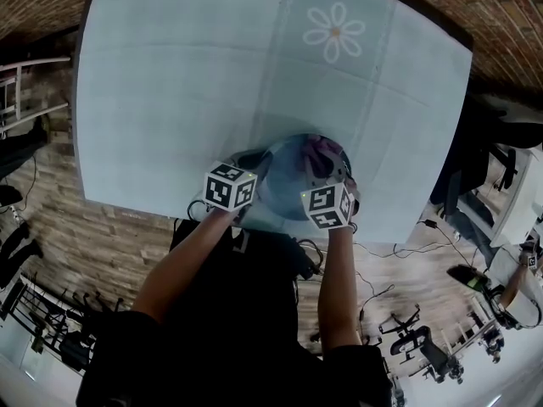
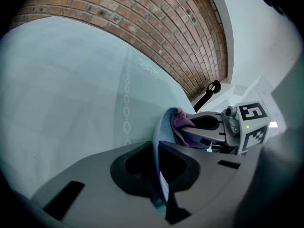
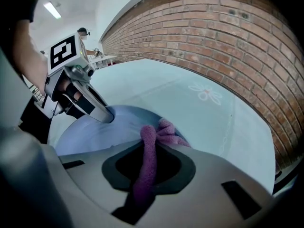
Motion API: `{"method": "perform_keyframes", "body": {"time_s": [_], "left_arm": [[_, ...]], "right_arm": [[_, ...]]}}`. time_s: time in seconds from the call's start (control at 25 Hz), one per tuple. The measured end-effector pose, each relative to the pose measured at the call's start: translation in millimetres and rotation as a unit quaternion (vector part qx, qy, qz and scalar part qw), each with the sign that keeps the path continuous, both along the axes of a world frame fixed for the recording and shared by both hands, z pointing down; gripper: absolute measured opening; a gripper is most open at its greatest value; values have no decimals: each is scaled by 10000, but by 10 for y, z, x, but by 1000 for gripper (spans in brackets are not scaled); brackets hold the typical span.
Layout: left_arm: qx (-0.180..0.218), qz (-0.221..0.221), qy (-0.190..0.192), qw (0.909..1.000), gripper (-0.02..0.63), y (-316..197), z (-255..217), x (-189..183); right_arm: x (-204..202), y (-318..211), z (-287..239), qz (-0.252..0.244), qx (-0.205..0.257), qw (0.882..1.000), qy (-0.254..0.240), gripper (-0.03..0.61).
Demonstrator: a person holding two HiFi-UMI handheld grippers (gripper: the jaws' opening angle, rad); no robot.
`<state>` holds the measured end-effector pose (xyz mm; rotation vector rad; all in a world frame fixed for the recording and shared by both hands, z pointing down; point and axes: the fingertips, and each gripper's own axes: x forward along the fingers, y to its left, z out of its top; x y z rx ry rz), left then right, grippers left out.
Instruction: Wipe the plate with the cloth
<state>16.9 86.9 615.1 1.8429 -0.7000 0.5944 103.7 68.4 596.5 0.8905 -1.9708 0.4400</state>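
Note:
A pale blue plate [image 1: 287,183] is at the near edge of the table. My left gripper [image 1: 254,170] is shut on its left rim; in the left gripper view the plate [image 2: 160,127] runs edge-on between the jaws of that gripper [image 2: 159,175]. My right gripper [image 1: 327,166] is shut on a purple cloth [image 1: 321,153], which lies bunched on the plate's far right part. In the right gripper view the cloth [image 3: 148,151] passes between the jaws of that gripper [image 3: 146,170] and rests on the plate [image 3: 95,133], with the left gripper [image 3: 97,112] at the opposite rim.
The table [image 1: 187,75] has a light blue cover with a white flower print [image 1: 335,32]. A brick wall [image 3: 228,37] stands behind it. Chairs, cables and wooden flooring [image 1: 407,312] lie beyond the near edge.

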Motion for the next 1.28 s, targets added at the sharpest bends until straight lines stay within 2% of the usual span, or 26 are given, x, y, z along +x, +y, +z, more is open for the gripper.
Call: {"method": "perform_keyframes", "body": {"time_s": [0.52, 0.92, 1.28], "left_arm": [[-22, -6, 29, 10000, 46, -13, -15, -18], [-84, -59, 60, 9999, 46, -8, -17, -32], [-95, -53, 72, 9999, 46, -25, -8, -41]], "right_arm": [[-381, 456, -22, -234, -232, 9992, -248, 64], [-692, 973, -24, -713, -553, 9950, -430, 64], [-733, 1259, -4, -1149, -770, 9898, -338, 64]]}}
